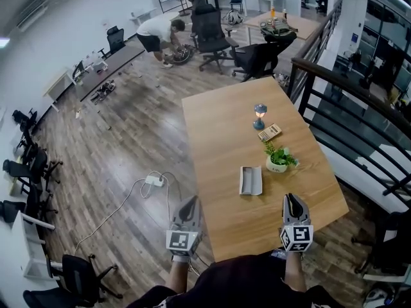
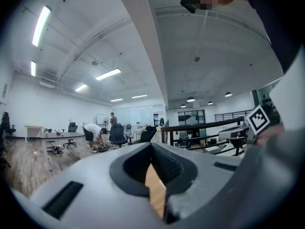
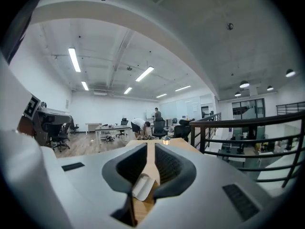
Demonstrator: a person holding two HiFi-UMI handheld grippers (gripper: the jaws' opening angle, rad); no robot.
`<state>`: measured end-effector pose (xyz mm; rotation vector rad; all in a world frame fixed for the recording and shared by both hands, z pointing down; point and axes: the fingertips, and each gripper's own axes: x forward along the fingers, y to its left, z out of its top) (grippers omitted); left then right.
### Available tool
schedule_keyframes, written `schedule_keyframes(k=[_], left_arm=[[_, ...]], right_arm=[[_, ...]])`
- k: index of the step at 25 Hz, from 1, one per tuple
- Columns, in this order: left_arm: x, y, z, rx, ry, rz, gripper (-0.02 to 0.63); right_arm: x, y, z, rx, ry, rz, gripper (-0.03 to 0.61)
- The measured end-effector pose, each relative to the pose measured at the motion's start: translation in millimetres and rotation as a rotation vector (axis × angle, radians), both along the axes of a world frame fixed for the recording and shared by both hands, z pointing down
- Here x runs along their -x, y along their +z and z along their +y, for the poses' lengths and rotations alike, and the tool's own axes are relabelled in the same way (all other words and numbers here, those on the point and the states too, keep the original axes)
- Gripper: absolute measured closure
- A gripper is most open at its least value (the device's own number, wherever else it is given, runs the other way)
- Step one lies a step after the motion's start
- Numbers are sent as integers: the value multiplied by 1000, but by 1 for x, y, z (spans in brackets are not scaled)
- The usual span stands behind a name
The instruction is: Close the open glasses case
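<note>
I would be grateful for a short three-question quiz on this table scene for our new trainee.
1. Which thing on the table lies nearest the right gripper? A lantern; B case; C calculator.
2. True or false: in the head view, the plant stands to the left of the case.
3. Fill in: the right gripper holds ____.
Key: 1 B; 2 false; 3 nothing.
</note>
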<state>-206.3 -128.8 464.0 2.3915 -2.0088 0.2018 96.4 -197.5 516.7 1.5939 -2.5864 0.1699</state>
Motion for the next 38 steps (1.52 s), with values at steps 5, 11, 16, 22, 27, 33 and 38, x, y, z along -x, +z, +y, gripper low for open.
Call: schedule_keyframes(k=[5,11,16,22,27,33,38], left_arm=[[10,3,0,3,-16,-4,614],[17,6,0,21,-31,-14,614],[20,6,9,39,-40,-12,614],[34,13,19,67,-74,-22,614],[37,17,20,104,-76,-49,614],[47,23,26,136,-92,-63,614],[51,25,23,148,-114,-59,614]], right_arm=[[-2,13,-18,51,10,-121,434],[4,28,-32,90,1,-134,434],[9,75,-68,226,9,-271,434],[37,154,-133,399,25,-389,434],[62,235,-162,600,63,-466,434],[76,280,-172,700,114,-459,434],[90,298,-172,733,99,-416,437]])
